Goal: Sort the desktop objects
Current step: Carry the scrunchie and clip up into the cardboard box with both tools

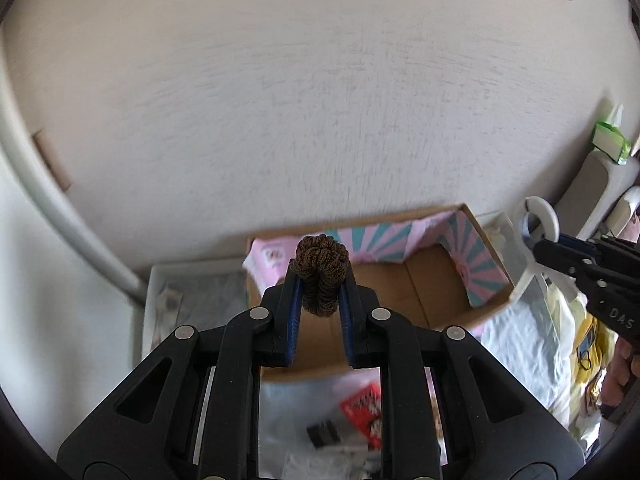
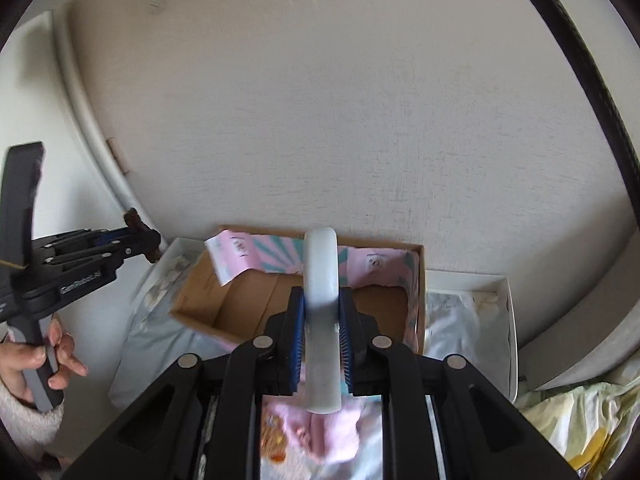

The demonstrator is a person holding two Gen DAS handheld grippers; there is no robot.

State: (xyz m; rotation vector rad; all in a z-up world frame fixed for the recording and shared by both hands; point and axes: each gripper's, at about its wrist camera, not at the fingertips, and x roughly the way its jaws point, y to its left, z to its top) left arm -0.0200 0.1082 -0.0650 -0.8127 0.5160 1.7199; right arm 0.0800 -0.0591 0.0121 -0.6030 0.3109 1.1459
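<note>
Left wrist view: the left gripper has its fingers closed on a brown hair tie, which is bunched between the blue pads and sticks out past the tips. It hangs above an open cardboard box whose flaps are lined with pink and teal paper. Behind the box's left side sits a shallow white tray. At the right edge of this view the right gripper holds a white ring at its tips. Below the box lies a clear plastic bag, blurred.

Right wrist view: the right gripper's fingers are clamped on the white ring, which stands on edge between the pads, over the same box. On the left, a hand grips the handle of the left gripper, the brown hair tie showing at its tips. A second white tray sits beside the box's right wall.
</note>
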